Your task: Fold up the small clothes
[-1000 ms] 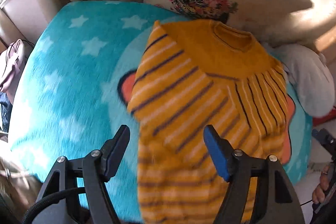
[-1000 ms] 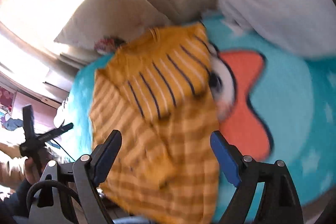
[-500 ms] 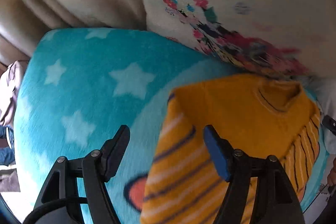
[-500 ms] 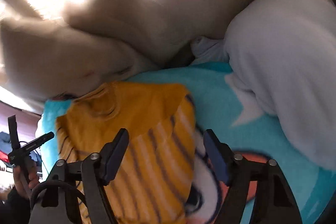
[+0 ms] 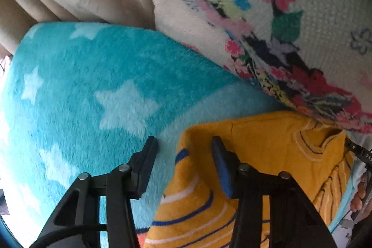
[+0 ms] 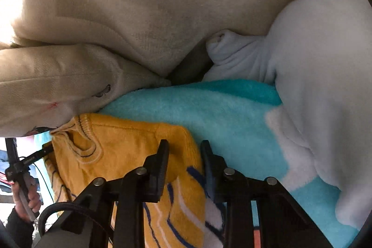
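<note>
A small yellow sweater (image 5: pixel 255 155) with blue and white stripes lies on a turquoise star blanket (image 5: pixel 93 85), collar toward the pillows. My left gripper (image 5: pixel 183 152) is open, its jaws straddling the sweater's left shoulder corner. The sweater also shows in the right wrist view (image 6: pixel 130 143). My right gripper (image 6: pixel 184 152) is partly closed, its jaws straddling the sweater's right shoulder corner, with a narrow gap still between them.
A floral white pillow (image 5: pixel 279 15) and beige cushions (image 6: pixel 162 4) lie just beyond the collar. A white fleece bundle (image 6: pixel 325 85) lies to the right. The turquoise blanket (image 6: pixel 232 113) extends under everything. A person's hand with a gripper handle (image 6: pixel 21 178) shows at the left edge.
Both grippers have moved forward and down from the sweater's hem to its shoulder corners. The right gripper's jaws have narrowed around the corner; the left stays wide.
</note>
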Motion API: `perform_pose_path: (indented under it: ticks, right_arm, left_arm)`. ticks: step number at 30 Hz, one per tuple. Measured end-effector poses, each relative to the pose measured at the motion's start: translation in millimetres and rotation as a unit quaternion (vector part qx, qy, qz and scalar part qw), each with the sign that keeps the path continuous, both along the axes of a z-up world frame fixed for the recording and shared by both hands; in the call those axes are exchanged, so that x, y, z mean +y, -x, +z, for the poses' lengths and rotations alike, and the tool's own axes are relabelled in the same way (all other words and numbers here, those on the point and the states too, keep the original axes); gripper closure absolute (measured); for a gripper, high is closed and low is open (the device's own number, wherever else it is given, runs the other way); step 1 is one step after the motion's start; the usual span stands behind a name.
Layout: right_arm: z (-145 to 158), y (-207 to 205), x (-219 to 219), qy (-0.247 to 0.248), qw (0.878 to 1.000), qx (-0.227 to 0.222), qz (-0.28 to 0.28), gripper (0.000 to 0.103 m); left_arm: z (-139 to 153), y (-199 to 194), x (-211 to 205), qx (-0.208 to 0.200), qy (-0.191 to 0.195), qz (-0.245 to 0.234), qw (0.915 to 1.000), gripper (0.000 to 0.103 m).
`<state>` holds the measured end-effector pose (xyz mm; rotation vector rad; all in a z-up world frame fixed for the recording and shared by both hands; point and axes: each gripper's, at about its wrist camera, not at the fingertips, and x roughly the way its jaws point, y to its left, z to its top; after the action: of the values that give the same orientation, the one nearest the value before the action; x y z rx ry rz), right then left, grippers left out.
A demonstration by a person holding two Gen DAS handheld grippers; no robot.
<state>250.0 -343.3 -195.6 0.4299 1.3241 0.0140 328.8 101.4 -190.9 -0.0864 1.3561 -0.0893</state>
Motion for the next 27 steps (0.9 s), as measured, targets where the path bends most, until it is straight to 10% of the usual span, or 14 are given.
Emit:
perform_pose_path:
  ticks: [1, 2, 15, 27]
  right_arm:
    - [0, 1, 2, 0.007, 1.000, -0.001, 0.002, 0.081]
    - [0, 1, 3, 0.015, 1.000, 0.001, 0.004, 0.096]
    - [134, 113, 12, -0.036, 0.992, -0.117, 0.019, 0.097]
    - [154, 317, 63, -0.048, 0.994, -0.097, -0.013, 0.097]
  left_arm:
    - [1, -1, -1, 0.000, -0.002, 0.000, 1.0000, 0.093]
    - [2, -2, -1, 0.008, 0.011, 0.000, 0.9999, 0.097]
    - [139, 116, 46, -0.103, 0.118, 0.001, 0.9876, 0.098]
    - [123, 296, 77, -0.046, 0.137, -0.044, 0.9885, 0.098]
